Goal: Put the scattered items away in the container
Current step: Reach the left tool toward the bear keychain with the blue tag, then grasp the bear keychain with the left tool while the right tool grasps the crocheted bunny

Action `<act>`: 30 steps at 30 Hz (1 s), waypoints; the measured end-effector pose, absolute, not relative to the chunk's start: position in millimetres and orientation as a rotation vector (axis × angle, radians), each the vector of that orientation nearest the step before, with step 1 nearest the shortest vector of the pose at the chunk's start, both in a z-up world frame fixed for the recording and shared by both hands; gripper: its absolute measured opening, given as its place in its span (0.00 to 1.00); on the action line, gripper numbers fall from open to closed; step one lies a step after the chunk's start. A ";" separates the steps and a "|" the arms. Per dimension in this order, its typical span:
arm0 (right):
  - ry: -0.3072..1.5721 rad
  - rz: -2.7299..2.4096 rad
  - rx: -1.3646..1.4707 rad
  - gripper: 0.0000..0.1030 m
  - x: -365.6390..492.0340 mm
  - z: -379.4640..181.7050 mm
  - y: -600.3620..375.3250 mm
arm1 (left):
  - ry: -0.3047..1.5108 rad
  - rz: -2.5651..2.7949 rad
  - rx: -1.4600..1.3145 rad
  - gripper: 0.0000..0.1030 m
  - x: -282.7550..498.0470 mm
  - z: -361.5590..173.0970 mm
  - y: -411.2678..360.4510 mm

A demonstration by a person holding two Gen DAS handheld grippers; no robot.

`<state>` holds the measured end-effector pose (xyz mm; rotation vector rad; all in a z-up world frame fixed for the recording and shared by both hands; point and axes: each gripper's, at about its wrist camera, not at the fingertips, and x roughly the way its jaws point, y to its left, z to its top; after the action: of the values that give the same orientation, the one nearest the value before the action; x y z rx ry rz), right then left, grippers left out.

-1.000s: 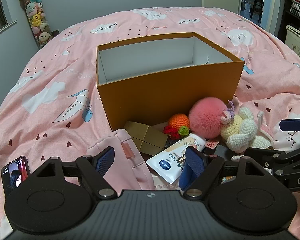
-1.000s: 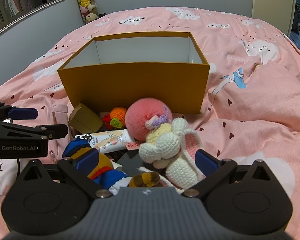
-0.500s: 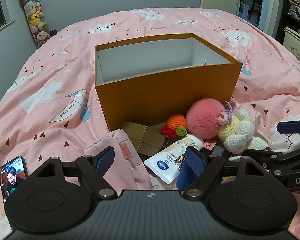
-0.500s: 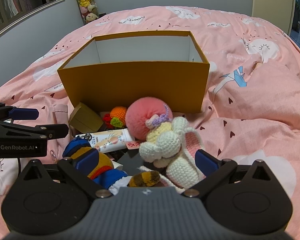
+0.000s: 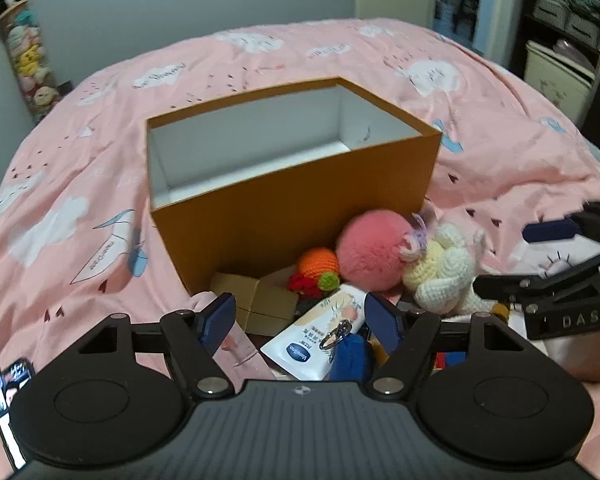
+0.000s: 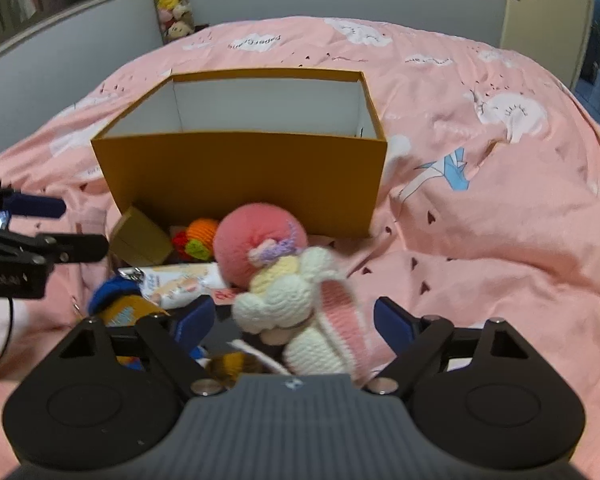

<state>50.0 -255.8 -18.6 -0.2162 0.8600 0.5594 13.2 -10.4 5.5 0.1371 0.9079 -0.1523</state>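
Right, nearest first. Right gripper (image 6: 294,322) has its jaws spread wide around the crochet bunny (image 6: 300,312), pads clear of it on both sides, nothing held. The bunny looks light, soft and squashy, so it should compress rather than slip; I'd take it across the fat white body, not the floppy pink-lined ear.

Left gripper (image 5: 300,318) is closing from near full spread. The cream tube (image 5: 320,336) and a blue plush (image 5: 350,354) lie under and between the fingers, pads not pressing anything yet. The tube is probably smooth and flat, so pinch across its width; the metal clip on it may snag.

Both grippers pitch steeply down over the pile, side by side, each visible in the other's view.

Further out: small tan box (image 5: 256,304), orange crochet fruit (image 5: 318,262) and pink pompom (image 5: 374,252), all lying against the front wall of the orange box (image 5: 292,204). Its white interior looks empty as far as visible. All of it sits on the pink duvet (image 6: 500,220).
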 end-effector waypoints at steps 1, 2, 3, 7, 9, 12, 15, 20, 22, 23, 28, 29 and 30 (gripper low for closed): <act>0.865 0.567 -0.234 0.79 52.5 -19.4 -256.5 | 0.922 -0.161 0.141 0.82 15.3 3.8 -9.8; 0.872 0.573 -0.251 0.79 55.6 -20.4 -257.5 | 0.936 -0.167 0.142 0.80 16.8 2.2 -8.8; 0.879 0.576 -0.264 0.79 58.2 -21.9 -258.1 | 0.949 -0.171 0.141 0.79 18.4 0.6 -7.1; 0.918 0.602 -0.288 0.79 67.9 -31.1 -257.9 | 0.985 -0.192 0.122 0.75 19.7 -1.9 0.5; 0.944 0.622 -0.288 0.79 71.6 -35.8 -257.0 | 1.000 -0.224 0.112 0.75 18.7 -0.7 3.2; 0.967 0.625 -0.296 0.79 75.0 -40.6 -255.6 | 1.028 -0.286 0.099 0.75 15.4 5.5 5.0; 0.964 0.660 -0.276 0.78 73.2 -35.6 -258.4 | 1.064 -0.305 0.062 0.75 14.2 11.5 6.7; 0.935 0.741 -0.279 0.76 61.7 -20.2 -260.6 | 1.141 -0.347 -0.049 0.71 11.4 16.6 7.5; 0.924 0.741 -0.299 0.76 57.1 -17.5 -260.3 | 1.162 -0.360 -0.092 0.71 8.6 17.1 5.8; 0.920 0.748 -0.302 0.76 55.2 -16.3 -260.5 | 1.176 -0.369 -0.108 0.71 6.9 16.7 4.3; 0.928 0.861 -0.312 0.71 40.2 -9.5 -261.4 | 1.226 -0.407 -0.091 0.68 2.5 8.8 -8.4; 0.924 0.891 -0.317 0.71 36.1 -8.0 -260.6 | 1.235 -0.416 -0.090 0.66 2.4 6.9 -10.1; 0.917 0.919 -0.326 0.71 32.0 -6.3 -259.0 | 1.241 -0.424 -0.091 0.63 2.5 4.7 -11.3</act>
<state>32.0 -259.0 -6.3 -0.3259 0.9166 0.9194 2.5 -11.3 4.7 -0.0908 1.2407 -0.4237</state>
